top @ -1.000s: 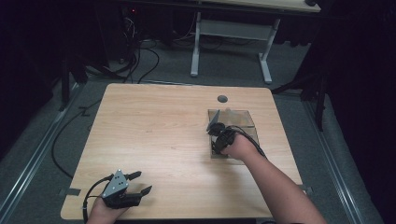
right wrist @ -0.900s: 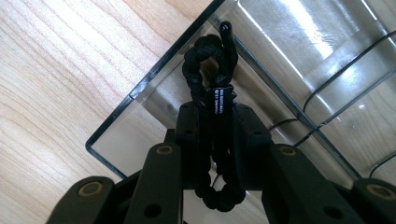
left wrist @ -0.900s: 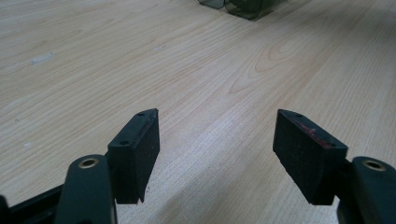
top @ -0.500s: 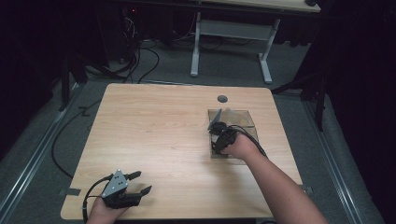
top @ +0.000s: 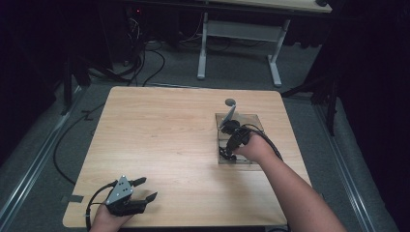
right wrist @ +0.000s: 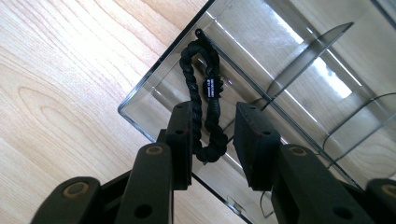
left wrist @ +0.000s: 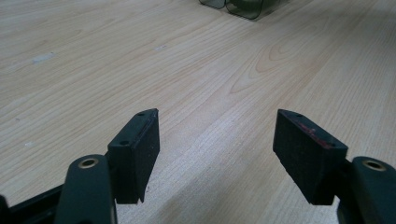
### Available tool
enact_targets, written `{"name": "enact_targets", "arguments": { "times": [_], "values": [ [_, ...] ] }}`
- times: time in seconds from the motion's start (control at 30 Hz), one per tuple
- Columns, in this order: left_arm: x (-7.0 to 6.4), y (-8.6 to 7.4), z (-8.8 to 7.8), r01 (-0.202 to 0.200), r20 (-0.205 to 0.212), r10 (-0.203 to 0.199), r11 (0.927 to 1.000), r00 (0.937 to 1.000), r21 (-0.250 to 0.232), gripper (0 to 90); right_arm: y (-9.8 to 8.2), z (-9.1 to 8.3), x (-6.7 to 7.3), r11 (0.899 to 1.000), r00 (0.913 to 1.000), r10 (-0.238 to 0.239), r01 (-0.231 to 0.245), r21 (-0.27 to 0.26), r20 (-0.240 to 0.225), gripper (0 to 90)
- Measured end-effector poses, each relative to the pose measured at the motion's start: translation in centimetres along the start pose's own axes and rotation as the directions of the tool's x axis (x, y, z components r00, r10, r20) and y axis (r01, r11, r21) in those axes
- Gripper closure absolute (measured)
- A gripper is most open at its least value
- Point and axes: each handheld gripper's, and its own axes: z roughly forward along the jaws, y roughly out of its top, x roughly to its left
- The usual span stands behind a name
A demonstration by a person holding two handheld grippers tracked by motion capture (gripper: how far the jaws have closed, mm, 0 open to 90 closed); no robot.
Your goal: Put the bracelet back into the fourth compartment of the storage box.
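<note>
Hanging between your right tongs (right wrist: 214, 140), jaws part-closed, the black braided loop (right wrist: 205, 98) runs lengthwise away from them over the clear divided tray (right wrist: 299, 60). Left tongs (left wrist: 215, 149) gape empty, well apart on the worktop (top: 159, 130).

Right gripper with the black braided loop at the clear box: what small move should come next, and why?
Probably open the right gripper a little more and lift away. The black braided loop already lies inside a corner compartment of the clear box, with a gap between it and one jaw, so it looks nearly released. The left gripper rests open and apart.
</note>
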Motion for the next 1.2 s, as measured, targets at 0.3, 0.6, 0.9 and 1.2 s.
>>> {"name": "enact_targets", "arguments": {
  "times": [0.3, 0.6, 0.9, 1.2],
  "values": [
    [0.0, 0.0, 0.0, -0.002, 0.000, 0.002, 1.0000, 1.0000, 0.002, 32.1, -1.4, -0.8, 0.4, 0.999, 0.9999, -0.003, 0.004, -0.044, 0.015, 76.9],
    [0.0, 0.0, 0.0, -0.004, -0.003, 0.004, 1.0000, 1.0000, 0.002, 32.2, -4.0, -1.7, 0.8, 0.991, 1.0000, 0.007, -0.007, -0.134, 0.002, 86.6],
    [0.0, 0.0, 0.0, 0.001, -0.003, -0.001, 1.0000, 1.0000, 0.003, 32.2, -6.0, -1.9, 1.0, 0.979, 0.9999, 0.008, -0.011, -0.204, -0.014, 87.0],
    [0.0, 0.0, 0.0, 0.005, -0.003, -0.005, 1.0000, 1.0000, -0.002, 32.1, -7.6, -1.2, 1.2, 0.966, 0.9991, 0.020, -0.029, -0.258, -0.037, 86.8]
  ]
}}
